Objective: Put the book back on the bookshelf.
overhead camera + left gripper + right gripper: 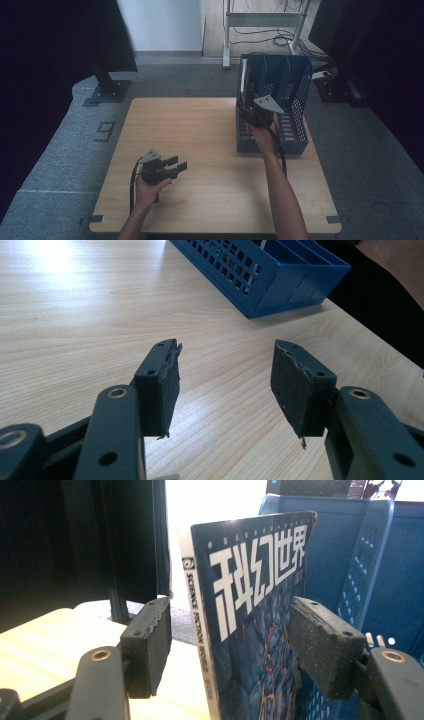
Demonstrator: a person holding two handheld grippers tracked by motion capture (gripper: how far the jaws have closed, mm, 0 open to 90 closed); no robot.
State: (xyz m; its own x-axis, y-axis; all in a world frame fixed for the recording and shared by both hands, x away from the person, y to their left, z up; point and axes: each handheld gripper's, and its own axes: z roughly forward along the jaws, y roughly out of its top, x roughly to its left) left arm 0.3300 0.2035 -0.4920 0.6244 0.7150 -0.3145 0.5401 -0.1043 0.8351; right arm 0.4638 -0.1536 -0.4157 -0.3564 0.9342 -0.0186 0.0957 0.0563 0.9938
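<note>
- Right gripper [227,645] is the tool doing the work: its jaws stand spread on either side of a science-fiction magazine [255,620], and I see a gap between each pad and the cover, so I am not pinching it.
- That magazine stands upright on its lower edge in the blue file rack [295,95], in the compartment at the rack's left end, spine [197,630] toward the open front. It stands that way because the rack's divider [372,555] props it, which is why it keeps upright without my grip.
- From the high view I see my right hand [264,137] reaching into the front of the rack, gripper [254,114] level with the compartment mouth, so the jaws straddle the magazine's free edge rather than its top.
- My judgement: the spread jaws suit either letting go after sliding it in or lining up to take it; I cannot tell which.
- Left gripper [225,385] rests well apart from the rack, low over the bare wooden table [200,130], its jaws spread with nothing between them. I keep it there to stay clear of the rack's front.
- Rack sits at the table's far right, open front toward me, which makes the reach straight.
</note>
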